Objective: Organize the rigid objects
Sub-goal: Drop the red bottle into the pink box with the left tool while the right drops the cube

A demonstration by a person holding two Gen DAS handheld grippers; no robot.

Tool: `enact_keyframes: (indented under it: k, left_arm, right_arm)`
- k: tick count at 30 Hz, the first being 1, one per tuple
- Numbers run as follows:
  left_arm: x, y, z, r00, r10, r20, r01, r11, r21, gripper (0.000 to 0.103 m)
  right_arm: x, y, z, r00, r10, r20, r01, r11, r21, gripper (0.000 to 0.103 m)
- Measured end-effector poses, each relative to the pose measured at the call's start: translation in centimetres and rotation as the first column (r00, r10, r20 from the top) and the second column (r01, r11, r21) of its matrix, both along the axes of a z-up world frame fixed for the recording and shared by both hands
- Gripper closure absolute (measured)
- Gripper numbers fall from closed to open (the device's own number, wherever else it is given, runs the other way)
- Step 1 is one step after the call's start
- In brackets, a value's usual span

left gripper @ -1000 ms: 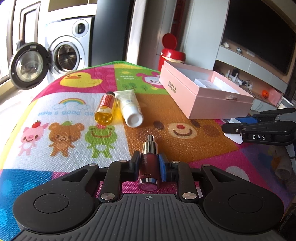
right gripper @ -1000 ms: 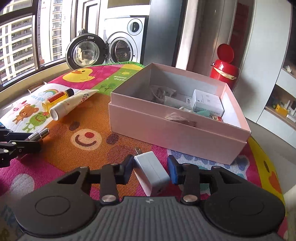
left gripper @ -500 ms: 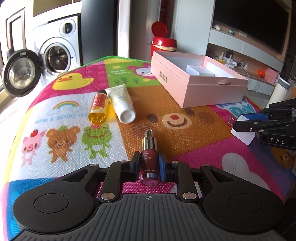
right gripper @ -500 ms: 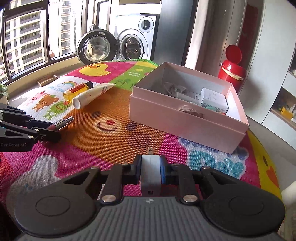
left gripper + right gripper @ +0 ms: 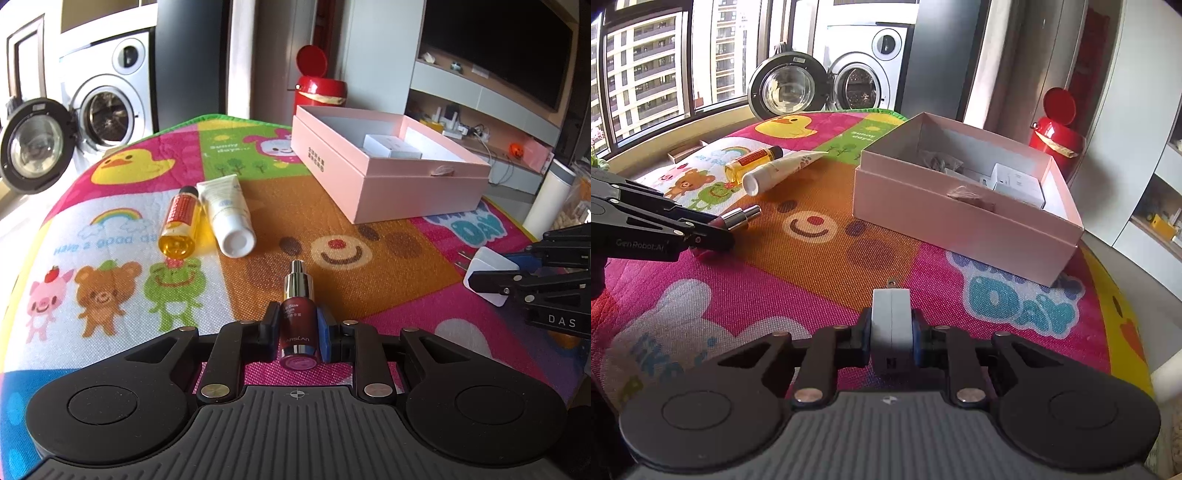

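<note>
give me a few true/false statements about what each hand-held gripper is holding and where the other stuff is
1. The left hand-held gripper is shut on a dark red serum bottle. True.
2. The right hand-held gripper is empty. False: it clamps a white charger plug.
3. The pink box has its lid on. False: it is open, with items inside.
4. The amber bottle and white tube lie side by side on the mat. True.

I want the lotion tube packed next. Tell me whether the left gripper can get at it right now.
Probably not yet. The path over the mat to the white tube looks free, but the left gripper is shut on the maroon serum bottle, which must go first. The yellow oil bottle also crowds one side.
</note>
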State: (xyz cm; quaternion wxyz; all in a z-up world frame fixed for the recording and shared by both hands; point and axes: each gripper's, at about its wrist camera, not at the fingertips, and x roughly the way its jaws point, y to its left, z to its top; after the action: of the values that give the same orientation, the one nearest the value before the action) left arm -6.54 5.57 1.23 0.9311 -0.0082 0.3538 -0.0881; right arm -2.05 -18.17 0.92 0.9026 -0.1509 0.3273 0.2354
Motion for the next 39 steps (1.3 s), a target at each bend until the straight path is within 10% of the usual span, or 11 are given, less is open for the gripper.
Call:
enact_keyframes:
  k: [17, 29, 34, 39]
  left_arm:
    - [-1.5, -2.9, 5.3, 0.968, -0.202, 0.150, 0.202, 0.979, 0.017, 0.079]
    - [10.8, -5.6, 16.0, 0.925, -0.191, 0.328, 0.222, 0.973, -0.060, 0.079]
    - [17.8, -6.2, 14.1, 0.956, -0.166, 0.241, 0.230, 0.936, -0.265, 0.078]
    - [18.7, -4.1, 10.1, 0.982, -0.093, 0.164, 0.134, 0.957, -0.257, 0.079]
  right_arm:
    - [-1.4, -2.2, 5.1, 0.993, -0.032, 0.109, 0.026, 0.998, 0.052, 0.083]
    - [7.1, -4.0, 15.2, 0.955, -0.146, 0.257, 0.102, 0.979, 0.176, 0.083]
    - [12.7, -3.0, 14.4, 0.981, -0.109, 0.161, 0.072, 0.973, 0.220, 0.082]
    - [13.6, -2.6, 11.7, 0.975, -0.168, 0.146, 0.140, 0.972, 0.186, 0.064]
